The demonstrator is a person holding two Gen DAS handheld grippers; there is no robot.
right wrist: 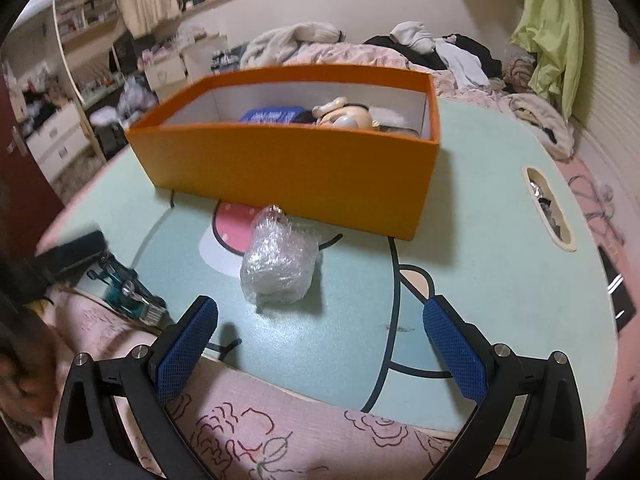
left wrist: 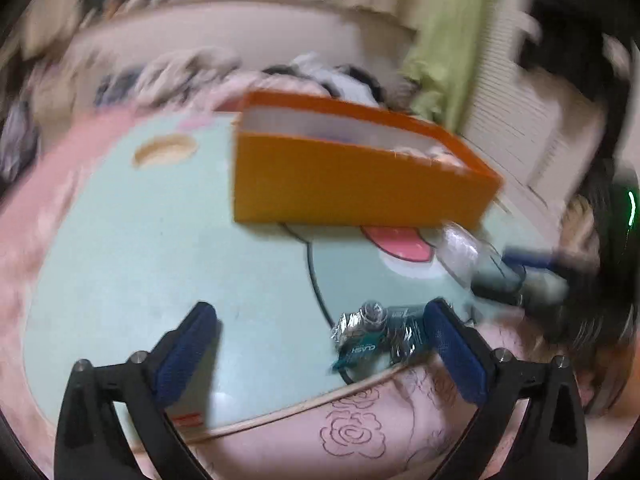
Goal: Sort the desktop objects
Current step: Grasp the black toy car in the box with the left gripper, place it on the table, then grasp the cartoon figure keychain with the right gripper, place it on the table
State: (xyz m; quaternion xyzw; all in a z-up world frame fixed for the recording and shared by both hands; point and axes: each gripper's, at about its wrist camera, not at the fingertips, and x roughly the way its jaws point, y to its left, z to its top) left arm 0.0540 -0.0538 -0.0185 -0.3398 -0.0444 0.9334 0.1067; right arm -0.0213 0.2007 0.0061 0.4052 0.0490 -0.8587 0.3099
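Observation:
An orange open box (right wrist: pixel 288 168) stands across the far part of a pale green cartoon-printed table board (right wrist: pixel 480 260). Inside it lie a blue packet (right wrist: pixel 272 115) and a cream toy figure (right wrist: pixel 344 114). A bubble-wrapped bundle (right wrist: pixel 278 260) sits in front of the box, just ahead of my right gripper (right wrist: pixel 320 312), which is open and empty. In the blurred left wrist view my left gripper (left wrist: pixel 320 308) is wide open low over the board's near edge. A teal foil packet (left wrist: pixel 372 334) lies between its fingers, close to the right one, untouched. The box (left wrist: pixel 352 184) is beyond.
The board rests on a pink rose-print quilt (right wrist: pixel 240 432). It has a handle slot (right wrist: pixel 548 208) at the right. Heaped clothes (right wrist: pixel 440 52) and a green cloth (right wrist: pixel 552 28) lie behind the box. Shelves and drawers (right wrist: pixel 60 136) stand at the left.

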